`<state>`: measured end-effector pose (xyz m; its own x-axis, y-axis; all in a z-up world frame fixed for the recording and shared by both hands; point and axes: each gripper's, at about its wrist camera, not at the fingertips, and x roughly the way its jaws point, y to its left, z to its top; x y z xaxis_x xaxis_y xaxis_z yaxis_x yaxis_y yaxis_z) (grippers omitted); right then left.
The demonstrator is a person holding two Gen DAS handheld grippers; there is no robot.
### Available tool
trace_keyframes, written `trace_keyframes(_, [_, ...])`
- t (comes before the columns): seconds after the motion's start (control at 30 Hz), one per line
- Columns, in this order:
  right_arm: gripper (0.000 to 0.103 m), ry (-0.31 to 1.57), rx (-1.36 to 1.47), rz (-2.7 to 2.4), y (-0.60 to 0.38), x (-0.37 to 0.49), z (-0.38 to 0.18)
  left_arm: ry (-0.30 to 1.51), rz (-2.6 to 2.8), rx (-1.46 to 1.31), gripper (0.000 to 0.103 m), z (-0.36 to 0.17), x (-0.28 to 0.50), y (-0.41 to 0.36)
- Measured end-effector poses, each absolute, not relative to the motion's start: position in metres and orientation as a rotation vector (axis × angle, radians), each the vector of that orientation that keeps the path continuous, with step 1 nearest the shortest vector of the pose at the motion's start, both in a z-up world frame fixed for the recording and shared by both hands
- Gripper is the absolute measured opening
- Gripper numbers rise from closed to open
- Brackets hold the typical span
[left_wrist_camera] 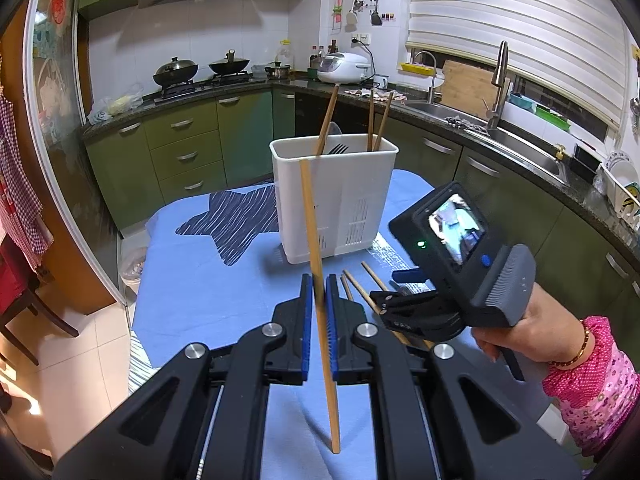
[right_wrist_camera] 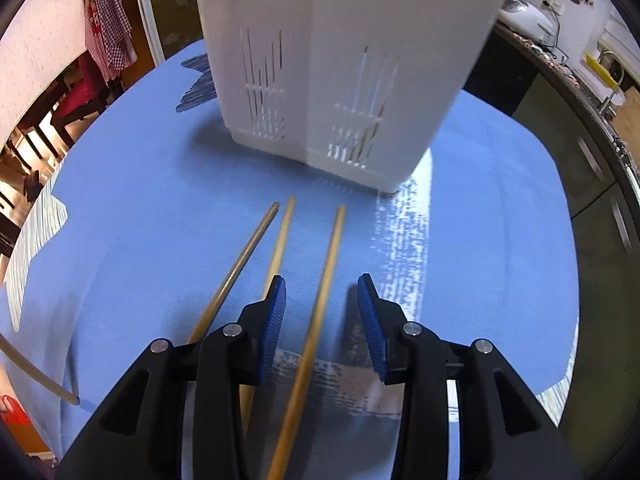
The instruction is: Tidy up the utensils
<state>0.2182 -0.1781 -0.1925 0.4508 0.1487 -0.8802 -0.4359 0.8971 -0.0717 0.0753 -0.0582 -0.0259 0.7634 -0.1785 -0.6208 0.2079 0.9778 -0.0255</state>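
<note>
On blue cloth: white caddy (left_wrist_camera: 334,200) holds chopsticks, fork | left jaws clamp chopstick (left_wrist_camera: 316,264) | right jaws apart, empty

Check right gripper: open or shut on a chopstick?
Open. The right gripper straddles one chopstick lying on the blue cloth; both pads stand clear of it.

Left gripper (left_wrist_camera: 319,300) points forward and down, blue pads (left_wrist_camera: 306,312) clamped on a thin stick that crosses between them. Right gripper (right_wrist_camera: 322,320) pitches steeply down, jaws parted, pads (right_wrist_camera: 276,320) pressing on nothing. Right hand (left_wrist_camera: 532,332) wraps its handle, pink sleeve (left_wrist_camera: 600,384) behind the wrist.
</note>
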Motion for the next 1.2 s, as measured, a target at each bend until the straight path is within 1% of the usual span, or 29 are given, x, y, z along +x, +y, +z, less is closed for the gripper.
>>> trace_keyframes(0.03, [0.032, 1.048, -0.3, 0.372, -0.178, 0.219, -0.193, 0.67, -0.211, 0.046, 0.007, -0.026, 0.075, -0.058])
trace_keyframes(0.27, [0.027, 1.08, -0.223, 0.37, -0.189, 0.231, -0.193, 0.67, -0.211, 0.05, 0.007, -0.026, 0.075, -0.055])
trace_keyframes(0.3, [0.025, 1.08, -0.219, 0.375, -0.188, 0.23, -0.193, 0.672, -0.213, 0.049, 0.007, -0.026, 0.076, -0.054])
trace_keyframes(0.33, [0.02, 1.081, -0.214, 0.385, -0.188, 0.229, -0.193, 0.674, -0.214, 0.048, 0.007, -0.026, 0.076, -0.055])
trace_keyframes(0.4, [0.018, 1.089, -0.205, 0.4, -0.19, 0.229, -0.192, 0.689, -0.225, 0.042, 0.007, -0.028, 0.078, -0.053])
trace_keyframes(0.47, [0.008, 1.099, -0.188, 0.401, -0.195, 0.231, -0.192, 0.709, -0.237, 0.035, 0.007, -0.031, 0.079, -0.055])
trace_keyframes(0.57, [0.006, 1.1, -0.166, 0.396, -0.199, 0.232, -0.19, 0.707, -0.229, 0.035, 0.007, -0.033, 0.079, -0.053])
trace_keyframes(0.7, [0.006, 1.072, -0.148, 0.399, -0.206, 0.222, -0.181, 0.706, -0.224, 0.043, 0.006, -0.032, 0.081, -0.053])
trace_keyframes(0.9, [0.006, 0.982, -0.081, 0.414, -0.224, 0.205, -0.145, 0.739, -0.216, 0.058, 0.006, -0.038, 0.092, -0.059])
trace_keyframes(1.1, [0.006, 0.827, 0.013, 0.432, -0.258, 0.169, -0.087, 0.878, -0.237, 0.064, 0.007, -0.071, 0.12, -0.08])
trace_keyframes(1.2, [0.006, 0.779, 0.026, 0.441, -0.27, 0.152, -0.065, 0.95, -0.249, 0.057, 0.009, -0.091, 0.141, -0.094])
